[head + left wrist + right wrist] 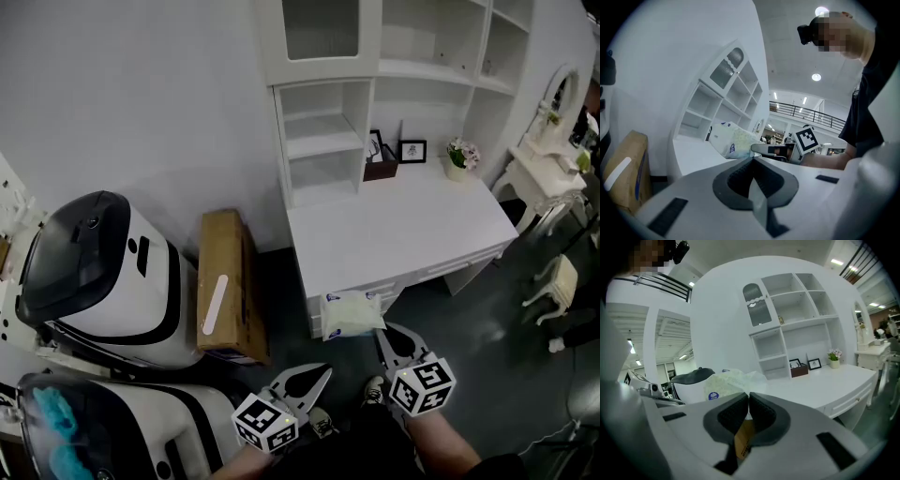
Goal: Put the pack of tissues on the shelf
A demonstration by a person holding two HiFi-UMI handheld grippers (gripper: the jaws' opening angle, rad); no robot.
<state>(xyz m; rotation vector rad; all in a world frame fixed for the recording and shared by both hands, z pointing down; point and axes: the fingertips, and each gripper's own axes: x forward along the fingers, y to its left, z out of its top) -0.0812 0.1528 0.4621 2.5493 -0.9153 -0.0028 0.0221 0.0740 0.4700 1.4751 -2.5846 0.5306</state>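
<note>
Hanging from right gripper (384, 333), pale crinkled tissue pack (352, 313).

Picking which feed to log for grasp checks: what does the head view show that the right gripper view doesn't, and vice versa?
Head view only: the left gripper, shut, low beside the right gripper. Right gripper view only: its jaws clamped on the edge of the pack of tissues, plus ceiling lights. Both: the pack, the white desk, the shelf and the flower pot.
</note>
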